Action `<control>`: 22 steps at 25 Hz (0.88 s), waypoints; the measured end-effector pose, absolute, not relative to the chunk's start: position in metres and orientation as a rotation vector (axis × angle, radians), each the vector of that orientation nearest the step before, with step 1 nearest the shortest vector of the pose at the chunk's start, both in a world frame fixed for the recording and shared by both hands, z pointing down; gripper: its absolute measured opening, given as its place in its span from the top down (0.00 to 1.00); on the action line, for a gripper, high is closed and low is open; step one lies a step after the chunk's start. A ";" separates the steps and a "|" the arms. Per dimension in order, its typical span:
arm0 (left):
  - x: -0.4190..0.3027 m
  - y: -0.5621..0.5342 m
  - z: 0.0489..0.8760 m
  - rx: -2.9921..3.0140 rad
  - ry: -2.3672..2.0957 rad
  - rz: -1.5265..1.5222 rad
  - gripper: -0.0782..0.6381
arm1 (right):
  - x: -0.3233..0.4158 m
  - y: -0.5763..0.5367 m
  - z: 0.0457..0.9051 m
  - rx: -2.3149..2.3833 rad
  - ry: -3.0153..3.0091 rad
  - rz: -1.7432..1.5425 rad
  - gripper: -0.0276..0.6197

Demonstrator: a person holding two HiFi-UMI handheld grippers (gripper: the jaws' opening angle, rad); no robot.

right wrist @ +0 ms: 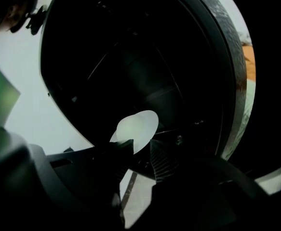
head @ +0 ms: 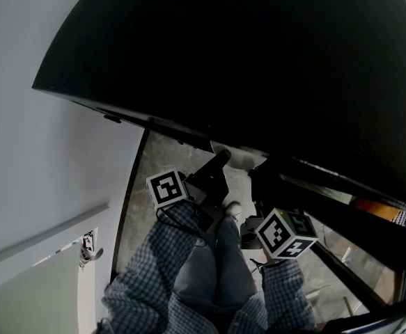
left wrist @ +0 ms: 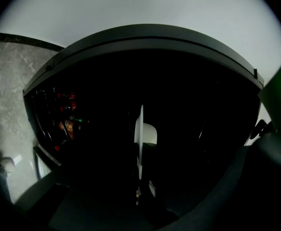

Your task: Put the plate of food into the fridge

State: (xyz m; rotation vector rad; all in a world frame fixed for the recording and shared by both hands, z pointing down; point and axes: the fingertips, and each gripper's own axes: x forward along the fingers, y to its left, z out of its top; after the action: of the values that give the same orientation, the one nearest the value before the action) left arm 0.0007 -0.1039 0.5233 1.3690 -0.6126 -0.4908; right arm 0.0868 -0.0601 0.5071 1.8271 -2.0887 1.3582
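The fridge (head: 258,61) is a big black body that fills the upper head view; its inside is dark in both gripper views. In the left gripper view a white plate (left wrist: 140,138) stands edge-on in the middle, in line with my dark jaws, and my left gripper (left wrist: 139,186) looks shut on its rim. No food on the plate can be made out. The right gripper view shows the same plate (right wrist: 138,128) as a pale oval just beyond the jaw tips. My right gripper (right wrist: 141,154) is open, with floor showing through the gap. Both marker cubes (head: 166,188) sit low in the head view.
Red and orange packets (left wrist: 66,113) sit on a shelf at the fridge's left side. Grey marbled floor (head: 154,165) lies below, with a white wall (head: 42,152) to the left. My plaid sleeves (head: 154,270) and a shoe (head: 234,207) are underneath.
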 end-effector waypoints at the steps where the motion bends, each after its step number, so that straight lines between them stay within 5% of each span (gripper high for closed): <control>1: 0.002 -0.105 0.524 1.368 -0.612 -0.491 0.85 | 0.087 -0.060 0.506 1.815 -2.091 1.311 0.82; 22: 0.014 -0.120 0.529 1.366 -0.604 -0.466 0.85 | 0.033 -0.060 0.515 0.959 -1.855 -0.226 0.82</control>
State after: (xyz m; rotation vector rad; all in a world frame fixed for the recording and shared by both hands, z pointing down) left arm 0.0145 -0.1197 0.5292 1.3659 -0.6041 -0.4662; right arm 0.0334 -0.0604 0.5146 0.9595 -1.8546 -0.2263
